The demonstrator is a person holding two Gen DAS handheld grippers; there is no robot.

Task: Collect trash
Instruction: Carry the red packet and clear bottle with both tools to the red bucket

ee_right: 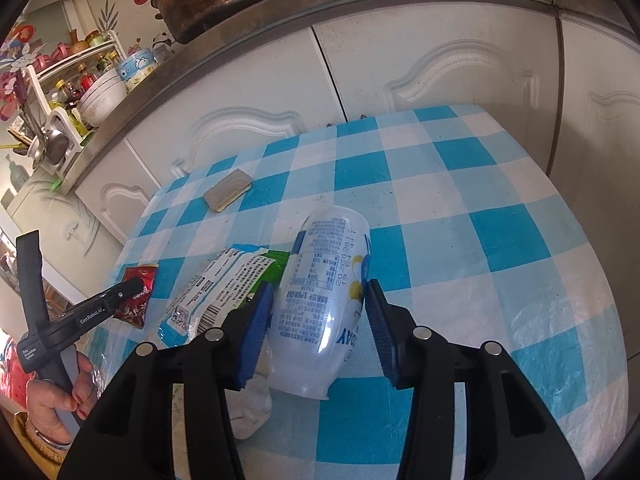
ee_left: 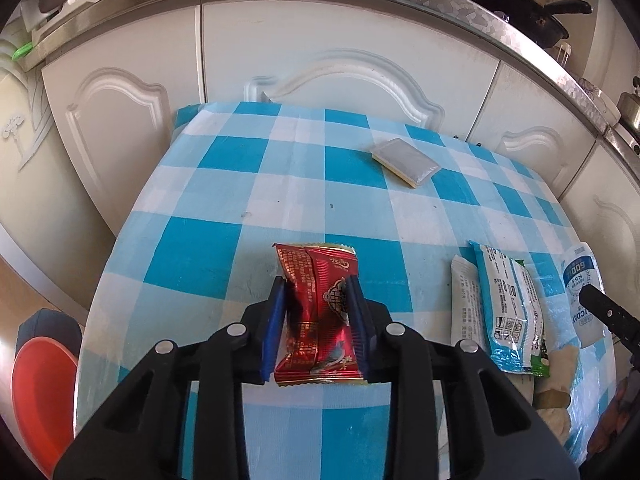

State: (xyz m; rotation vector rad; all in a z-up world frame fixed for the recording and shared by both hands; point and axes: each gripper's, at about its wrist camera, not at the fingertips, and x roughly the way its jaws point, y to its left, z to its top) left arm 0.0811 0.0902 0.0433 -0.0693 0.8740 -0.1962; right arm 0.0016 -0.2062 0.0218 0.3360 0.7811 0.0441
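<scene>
A red wrapper (ee_left: 316,312) is pinched by the left tongs (ee_left: 316,292); a white bottle (ee_right: 320,300) is clasped by the right tongs (ee_right: 318,300).

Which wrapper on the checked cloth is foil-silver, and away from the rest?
The flat silver foil packet with a yellow edge, lying alone at the far end. The red foil wrapper sits in the left tool; the white-and-blue packets cluster nearer.
</scene>
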